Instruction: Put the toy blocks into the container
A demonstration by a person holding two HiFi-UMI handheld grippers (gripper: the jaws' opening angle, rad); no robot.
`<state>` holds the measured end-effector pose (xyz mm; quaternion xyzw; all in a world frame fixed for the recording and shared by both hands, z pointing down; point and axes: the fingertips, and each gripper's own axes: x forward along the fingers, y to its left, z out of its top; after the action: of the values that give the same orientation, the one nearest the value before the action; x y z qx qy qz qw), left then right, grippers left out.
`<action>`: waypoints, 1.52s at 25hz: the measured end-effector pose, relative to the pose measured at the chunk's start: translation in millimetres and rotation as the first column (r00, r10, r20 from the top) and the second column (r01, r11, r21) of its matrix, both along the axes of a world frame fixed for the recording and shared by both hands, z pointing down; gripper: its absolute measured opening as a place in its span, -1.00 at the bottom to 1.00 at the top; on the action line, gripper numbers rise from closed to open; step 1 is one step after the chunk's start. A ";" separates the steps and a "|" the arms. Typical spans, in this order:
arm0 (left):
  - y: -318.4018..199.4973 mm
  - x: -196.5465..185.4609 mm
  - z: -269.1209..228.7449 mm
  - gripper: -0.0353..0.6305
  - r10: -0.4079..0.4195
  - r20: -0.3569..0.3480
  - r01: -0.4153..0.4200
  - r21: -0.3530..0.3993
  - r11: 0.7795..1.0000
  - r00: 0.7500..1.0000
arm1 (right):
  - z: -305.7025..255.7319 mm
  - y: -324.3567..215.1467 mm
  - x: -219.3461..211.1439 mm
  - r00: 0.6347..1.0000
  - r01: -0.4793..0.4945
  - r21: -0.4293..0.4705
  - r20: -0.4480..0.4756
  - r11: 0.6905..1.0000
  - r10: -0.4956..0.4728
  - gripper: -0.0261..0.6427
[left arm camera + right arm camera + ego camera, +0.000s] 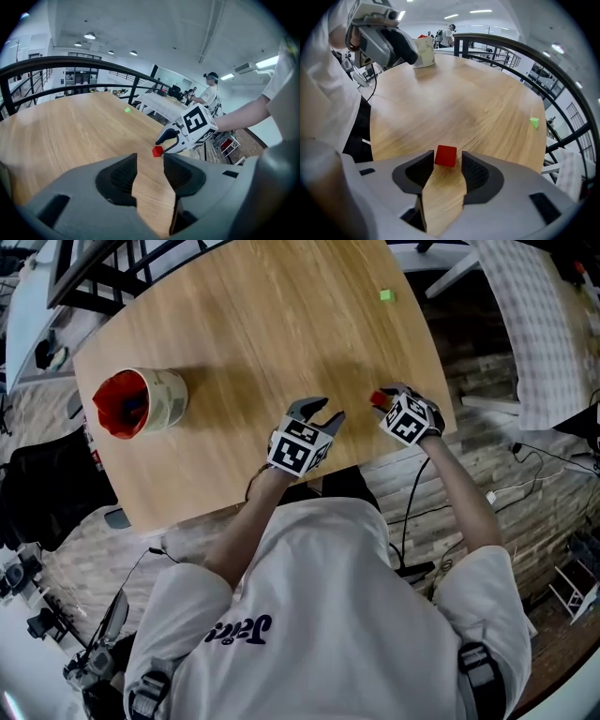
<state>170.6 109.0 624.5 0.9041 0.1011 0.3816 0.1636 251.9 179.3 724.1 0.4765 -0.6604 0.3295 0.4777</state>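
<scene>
1. Two claws hover over the near edge of the table. The right claw has its jaws spread wide, and the pads press on nothing.
2. The red block is a small, plain cube, bright red all over, with flat faces and crisp edges.
3. It sits on the wood right at the mouth of the right claw, between the two jaw tips and no deeper. In the right gripper view it is close to the tip on the left, with a sliver of gap on the other side.
4. Being a cube, it has no long axis. One face is up, and its sides are turned slightly askew to the line of the jaws.
5. The left claw is also spread, with only bare wood between its jaws. It is just beside the right claw, and its tips aim toward the red block but stay apart from it.
6. The green block is tiny and light green. It lies at the far side of the table, well apart from both claws, and is too small for its heading to be told.
7. The container is a pale cup with a red inside. It stands upright at the table's left side, well apart from the left claw. Something dark shows within it, but it is unclear what.
</scene>
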 end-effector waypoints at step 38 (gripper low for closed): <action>-133.5 -138.6 -60.2 -0.34 -0.454 -0.124 0.459 0.015 0.888 0.883 | -161.9 -162.7 -56.4 0.749 0.642 -0.128 -0.106 0.756 -0.654 -0.51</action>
<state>32.0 -24.6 564.4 0.9266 -0.1133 0.2811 0.2228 195.5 16.6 562.3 0.2198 -0.7342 0.1353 0.6280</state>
